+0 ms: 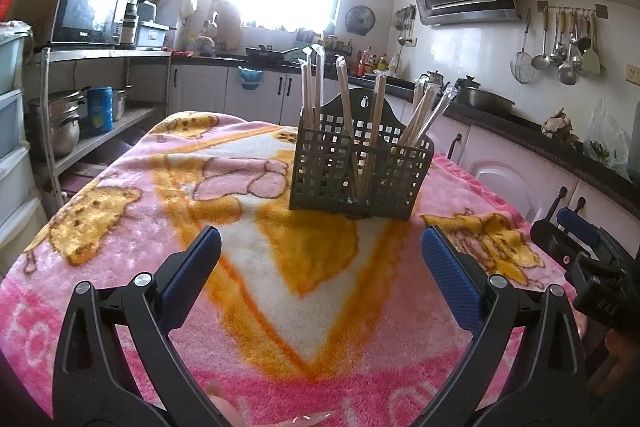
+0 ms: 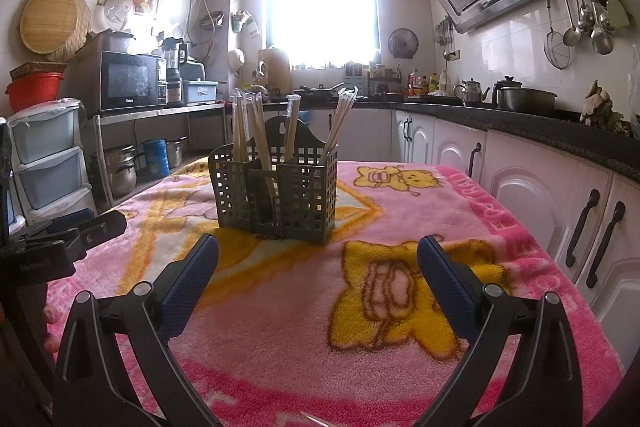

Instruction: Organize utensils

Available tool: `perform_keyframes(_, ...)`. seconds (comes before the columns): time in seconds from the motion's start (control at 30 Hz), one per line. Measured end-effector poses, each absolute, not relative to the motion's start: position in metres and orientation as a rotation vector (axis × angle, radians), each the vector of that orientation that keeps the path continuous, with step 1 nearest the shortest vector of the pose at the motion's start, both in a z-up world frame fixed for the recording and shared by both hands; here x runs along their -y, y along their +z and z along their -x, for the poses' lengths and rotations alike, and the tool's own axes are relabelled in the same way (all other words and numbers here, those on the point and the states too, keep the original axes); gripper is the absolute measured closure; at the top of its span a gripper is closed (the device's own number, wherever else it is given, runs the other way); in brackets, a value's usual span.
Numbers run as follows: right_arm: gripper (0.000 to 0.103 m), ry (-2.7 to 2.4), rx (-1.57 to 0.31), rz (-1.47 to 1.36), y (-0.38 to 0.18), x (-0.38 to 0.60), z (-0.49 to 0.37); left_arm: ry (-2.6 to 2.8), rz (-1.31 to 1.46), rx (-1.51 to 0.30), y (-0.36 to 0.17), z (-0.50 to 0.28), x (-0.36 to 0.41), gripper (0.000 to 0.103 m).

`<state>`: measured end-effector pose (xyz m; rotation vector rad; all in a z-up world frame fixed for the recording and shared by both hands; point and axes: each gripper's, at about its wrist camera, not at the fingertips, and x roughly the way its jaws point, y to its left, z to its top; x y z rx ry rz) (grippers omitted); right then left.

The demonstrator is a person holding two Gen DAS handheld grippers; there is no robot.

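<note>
A grey perforated utensil holder point(image 1: 360, 175) point(image 2: 276, 197) stands upright on the pink cartoon blanket point(image 1: 160, 187) point(image 2: 400, 219), with several wrapped chopsticks point(image 1: 344, 87) point(image 2: 256, 123) leaning in its compartments. My left gripper point(image 1: 320, 259) hovers open above the blanket, short of the holder, nothing between its blue pads. My right gripper point(image 2: 318, 259) is likewise open and empty, near the holder's front. Each gripper shows at the edge of the other's view: the right gripper point(image 1: 576, 247) and the left gripper point(image 2: 68, 231).
Kitchen counter with cabinets point(image 2: 540, 195) runs along the right side. A metal shelf with a microwave point(image 2: 132, 79) and pots point(image 1: 60, 123) stands to the left, with plastic drawers point(image 2: 48, 163) beside it. Ladles hang on the wall point(image 1: 568, 43). A bright window point(image 2: 320, 7) lies behind.
</note>
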<state>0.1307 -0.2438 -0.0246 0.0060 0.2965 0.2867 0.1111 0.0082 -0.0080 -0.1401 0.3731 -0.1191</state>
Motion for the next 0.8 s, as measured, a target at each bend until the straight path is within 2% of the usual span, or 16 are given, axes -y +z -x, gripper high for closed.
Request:
perform_keyframes(0.37,0.006,0.281,-0.303,-0.009,-0.025,0.243,-0.130,-0.066,0.179,-0.410,-0.012,-0.115,-0.015,0.011)
perform_keyframes(0.57,0.006,0.235,-0.377,-0.028,-0.027,0.258,-0.142,-0.028,0.218,-0.484,-0.011,-0.124,-0.033,0.011)
perform_keyframes(0.8,0.006,-0.039,-0.692,-0.082,-0.053,0.341,-0.207,0.136,0.203,-0.656,-0.013,-0.158,-0.104,0.011)
